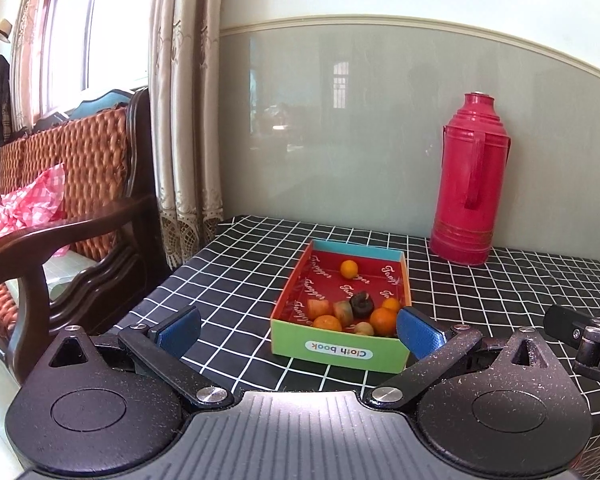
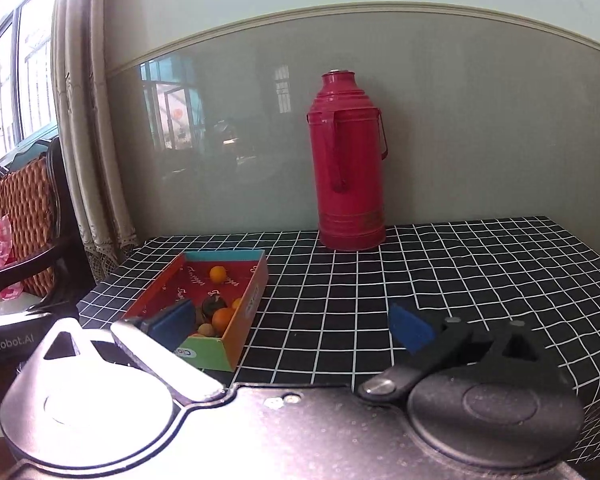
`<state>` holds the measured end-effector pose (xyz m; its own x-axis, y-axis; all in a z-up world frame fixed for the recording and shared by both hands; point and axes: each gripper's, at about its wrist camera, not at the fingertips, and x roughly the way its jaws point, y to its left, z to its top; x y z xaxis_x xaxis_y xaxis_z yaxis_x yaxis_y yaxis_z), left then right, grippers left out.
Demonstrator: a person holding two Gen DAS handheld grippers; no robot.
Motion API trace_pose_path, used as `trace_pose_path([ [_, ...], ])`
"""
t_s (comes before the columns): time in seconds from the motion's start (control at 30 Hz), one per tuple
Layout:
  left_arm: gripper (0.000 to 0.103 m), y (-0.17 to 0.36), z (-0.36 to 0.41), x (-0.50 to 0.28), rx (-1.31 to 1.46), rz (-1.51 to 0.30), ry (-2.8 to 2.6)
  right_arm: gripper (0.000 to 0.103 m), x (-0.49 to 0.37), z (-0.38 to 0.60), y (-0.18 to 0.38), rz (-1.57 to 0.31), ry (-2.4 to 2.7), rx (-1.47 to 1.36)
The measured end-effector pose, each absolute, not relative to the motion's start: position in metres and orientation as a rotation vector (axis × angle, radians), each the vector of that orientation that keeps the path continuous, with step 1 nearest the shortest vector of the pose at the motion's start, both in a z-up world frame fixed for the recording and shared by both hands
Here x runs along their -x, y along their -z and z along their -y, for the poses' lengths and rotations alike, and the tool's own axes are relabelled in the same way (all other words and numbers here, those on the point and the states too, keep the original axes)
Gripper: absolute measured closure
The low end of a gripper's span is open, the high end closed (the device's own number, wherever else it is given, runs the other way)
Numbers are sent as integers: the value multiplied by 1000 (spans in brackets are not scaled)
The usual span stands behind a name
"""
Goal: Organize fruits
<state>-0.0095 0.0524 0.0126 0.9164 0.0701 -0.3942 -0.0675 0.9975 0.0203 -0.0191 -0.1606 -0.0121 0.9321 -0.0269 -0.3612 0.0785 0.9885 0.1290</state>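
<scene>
all visible fruits [image 1: 350,312] lay inside the box [image 1: 342,350]; both the left gripper [image 1: 298,330] and right gripper [image 2: 292,326] were spread and empty; task appeared nearly complete.

Daylight pours through a window [image 1: 66,32] at the left, its beige curtains [image 1: 184,112] hanging to the table's far-left corner. A dark wooden armchair [image 1: 80,216] with woven orange cushions sits below. The wall [image 1: 340,128] is glossy grey-green beneath a pale moulding. The table wears a black grid-checked cloth [image 2: 440,280].
</scene>
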Motion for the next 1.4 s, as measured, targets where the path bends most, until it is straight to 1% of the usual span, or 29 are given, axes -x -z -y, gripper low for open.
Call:
trace_pose_path([
  [0.67,0,-11,-49,10,-22,-397,-73,6,19,158,11,-369,52,-142],
  [1.4,0,-7,-48,3,-23,-427,-78,6,18,152,7,-362,53,-119],
])
